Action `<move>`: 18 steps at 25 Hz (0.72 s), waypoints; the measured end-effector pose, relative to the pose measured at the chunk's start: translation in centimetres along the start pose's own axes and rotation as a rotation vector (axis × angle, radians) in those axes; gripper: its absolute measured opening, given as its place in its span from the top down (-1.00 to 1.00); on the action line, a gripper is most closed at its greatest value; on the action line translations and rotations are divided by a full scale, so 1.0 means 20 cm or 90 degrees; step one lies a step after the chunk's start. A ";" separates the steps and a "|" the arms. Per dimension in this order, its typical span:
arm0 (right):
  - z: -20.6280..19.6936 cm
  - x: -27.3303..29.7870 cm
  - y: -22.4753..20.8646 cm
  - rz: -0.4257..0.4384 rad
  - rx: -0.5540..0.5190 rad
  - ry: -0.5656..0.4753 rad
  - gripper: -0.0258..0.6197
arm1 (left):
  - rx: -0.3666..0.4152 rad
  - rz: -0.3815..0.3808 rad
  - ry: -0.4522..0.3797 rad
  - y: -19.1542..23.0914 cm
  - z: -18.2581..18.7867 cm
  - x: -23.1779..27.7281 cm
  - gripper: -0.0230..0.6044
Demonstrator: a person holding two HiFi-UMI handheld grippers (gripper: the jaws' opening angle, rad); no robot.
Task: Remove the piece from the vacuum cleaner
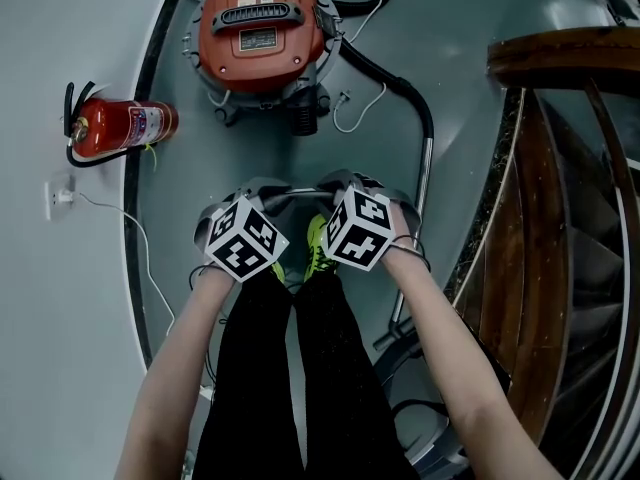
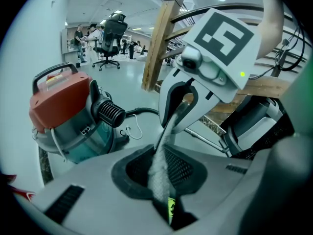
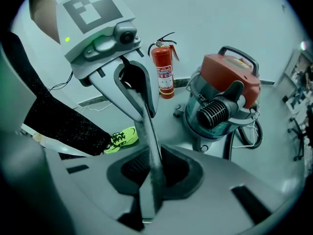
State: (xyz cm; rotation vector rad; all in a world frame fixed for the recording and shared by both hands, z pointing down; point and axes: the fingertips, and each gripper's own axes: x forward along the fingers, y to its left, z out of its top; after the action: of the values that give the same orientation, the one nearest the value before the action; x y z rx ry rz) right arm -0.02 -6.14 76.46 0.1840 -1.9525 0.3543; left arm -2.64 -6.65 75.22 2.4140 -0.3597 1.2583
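Note:
The red-topped vacuum cleaner stands on the grey floor ahead of my feet; it also shows in the left gripper view and the right gripper view. A slim grey tube piece hangs level between both grippers, apart from the cleaner. My left gripper is shut on its left end, and my right gripper is shut on its right end. In the left gripper view the tube piece runs from my jaws up to the other gripper. The right gripper view shows the tube piece leaving my jaws.
A red fire extinguisher lies at the left by a wall socket. The black hose and metal wand run down the right. A wooden staircase fills the right side. My legs and yellow-green shoes are below the grippers.

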 end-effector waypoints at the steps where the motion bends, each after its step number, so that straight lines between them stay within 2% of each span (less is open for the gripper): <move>1: 0.01 -0.01 -0.01 -0.005 -0.003 -0.002 0.73 | 0.001 0.002 -0.002 0.00 0.01 -0.01 0.75; 8: 0.04 -0.05 -0.05 -0.039 -0.019 -0.020 0.73 | 0.018 0.027 -0.015 0.03 0.05 -0.04 0.75; 18: -0.04 0.10 0.03 -0.013 -0.021 -0.005 0.73 | 0.009 0.007 0.009 -0.03 -0.09 0.08 0.75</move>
State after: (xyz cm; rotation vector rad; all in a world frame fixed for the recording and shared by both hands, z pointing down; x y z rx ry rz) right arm -0.25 -5.21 78.55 0.1843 -1.9619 0.3080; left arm -2.86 -5.45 77.34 2.4178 -0.3618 1.2858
